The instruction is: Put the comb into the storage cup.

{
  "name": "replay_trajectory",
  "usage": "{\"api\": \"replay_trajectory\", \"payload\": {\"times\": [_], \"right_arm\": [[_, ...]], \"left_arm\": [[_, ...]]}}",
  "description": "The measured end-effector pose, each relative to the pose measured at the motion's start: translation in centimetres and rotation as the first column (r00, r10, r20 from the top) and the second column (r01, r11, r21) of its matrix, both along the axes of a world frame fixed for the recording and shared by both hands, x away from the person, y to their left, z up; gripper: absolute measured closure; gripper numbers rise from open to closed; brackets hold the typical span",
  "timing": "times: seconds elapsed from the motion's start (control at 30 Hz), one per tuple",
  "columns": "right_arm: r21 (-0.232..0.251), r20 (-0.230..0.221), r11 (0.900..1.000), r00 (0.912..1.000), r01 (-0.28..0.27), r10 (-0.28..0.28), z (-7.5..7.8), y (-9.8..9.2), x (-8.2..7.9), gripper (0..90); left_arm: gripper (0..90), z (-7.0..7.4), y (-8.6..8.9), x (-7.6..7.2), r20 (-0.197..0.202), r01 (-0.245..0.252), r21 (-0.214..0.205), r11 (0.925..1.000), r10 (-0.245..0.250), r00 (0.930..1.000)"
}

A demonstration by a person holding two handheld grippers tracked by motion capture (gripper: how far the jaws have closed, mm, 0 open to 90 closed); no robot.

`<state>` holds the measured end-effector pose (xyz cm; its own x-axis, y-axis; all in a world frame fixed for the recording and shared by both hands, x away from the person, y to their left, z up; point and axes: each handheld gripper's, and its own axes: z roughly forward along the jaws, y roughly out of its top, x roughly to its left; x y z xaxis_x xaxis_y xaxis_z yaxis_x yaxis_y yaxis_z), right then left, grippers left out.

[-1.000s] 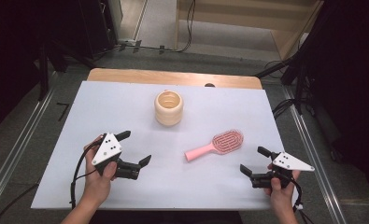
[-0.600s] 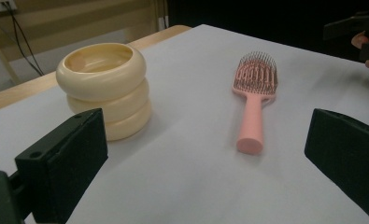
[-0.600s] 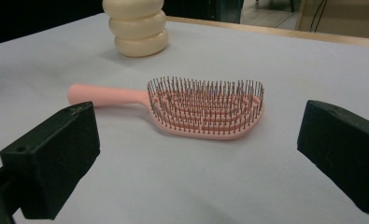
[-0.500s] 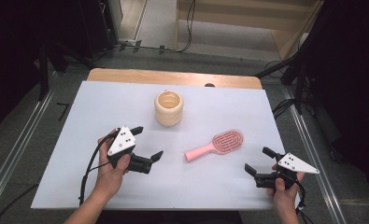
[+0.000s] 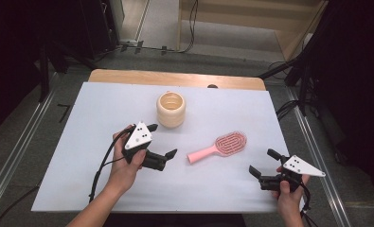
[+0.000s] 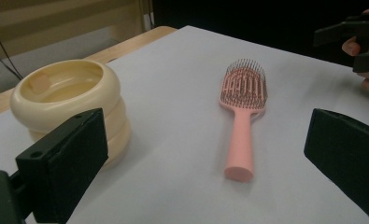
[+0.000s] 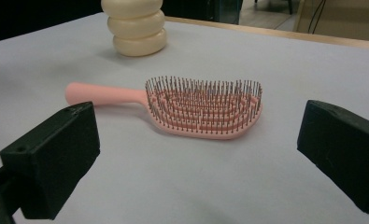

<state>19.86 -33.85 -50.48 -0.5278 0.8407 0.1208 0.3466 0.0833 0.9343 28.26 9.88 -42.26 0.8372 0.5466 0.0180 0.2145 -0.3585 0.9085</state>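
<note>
The pink hairbrush [image 5: 218, 147] lies bristles-up on the white table [image 5: 80, 142], its oval head toward the far right and its round handle toward my left tongs [image 5: 163, 142]. Both my tongs gape wide, holding nothing; my right tongs [image 5: 264, 162] hover near the table's near-right corner. A cream ribbed cup [image 5: 171, 109] stands farther back.

The left gripper [image 5: 162, 142] has moved right, toward the pink hairbrush [image 5: 218, 146] and the cream pot [image 5: 171, 109].
</note>
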Motion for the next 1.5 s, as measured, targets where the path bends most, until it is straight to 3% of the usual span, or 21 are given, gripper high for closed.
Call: {"api": "replay_trajectory", "payload": {"times": [0.7,0.93,1.27,1.5], "right_arm": [[0.002,-0.001,1.0000,1.0000,-0.001,0.001,0.0,0.0,-0.1,0.0],[0.000,0.004,0.9999,0.9999,-0.011,0.011,0.1,0.1,-0.1,0.0],[0.001,0.005,0.9999,0.9999,-0.014,0.014,0.1,0.1,-0.1,0.0],[-0.001,0.006,0.9998,0.9998,-0.019,0.019,0.0,0.2,-0.1,0.0]], "left_arm": [[5.2,-0.6,-4.1,1.8,-0.037,0.039,0.026,0.9989,-0.038,0.9986],[5.2,-1.2,-5.7,2.5,-0.061,0.067,0.068,0.9954,-0.063,0.9961],[5.2,-1.7,-7.5,3.2,-0.081,0.091,0.095,0.9913,-0.083,0.9932],[5.2,-2.3,-9.3,3.9,-0.102,0.114,0.139,0.9837,-0.100,0.9897]]}}
